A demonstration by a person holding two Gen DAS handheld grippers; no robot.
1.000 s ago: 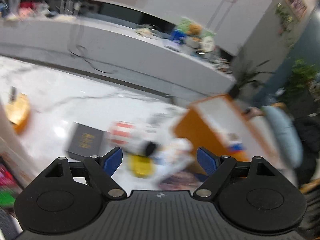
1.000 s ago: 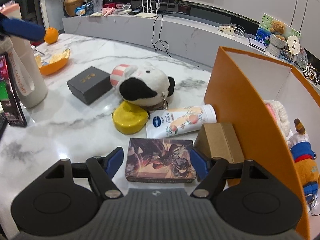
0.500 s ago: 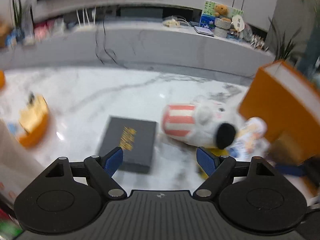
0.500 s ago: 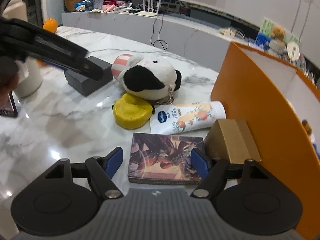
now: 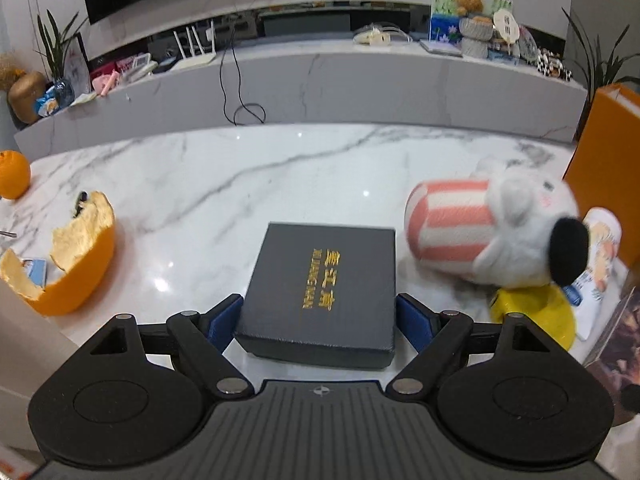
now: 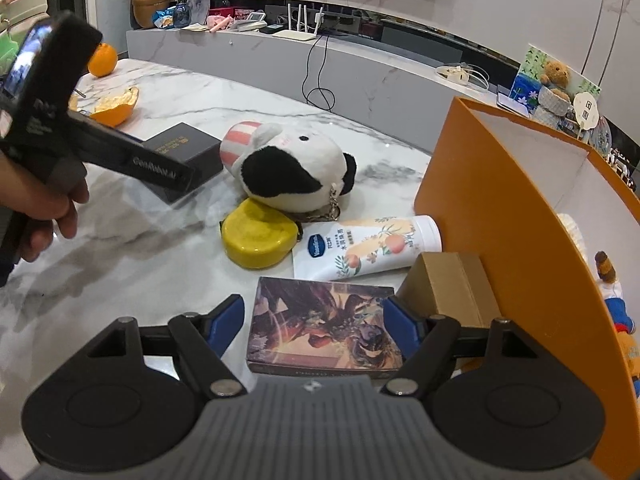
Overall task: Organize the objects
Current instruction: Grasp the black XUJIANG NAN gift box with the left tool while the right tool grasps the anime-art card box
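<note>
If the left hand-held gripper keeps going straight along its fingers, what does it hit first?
The dark gift box. It already sits between the open fingers of the left hand-held gripper, so the near edge would probably meet the gripper body first; the pads look just clear of its sides.

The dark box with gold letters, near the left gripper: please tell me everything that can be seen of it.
The dark box is a flat, nearly square lidded case, charcoal with a fine matte texture like covered card. Gold characters and a line of gold letters are printed on the top. It is closed and lies flat on the marble table, left of the plush toy and apart from it. The left gripper straddles its near end, one blue pad on each side; whether the pads press on it I cannot tell.
</note>
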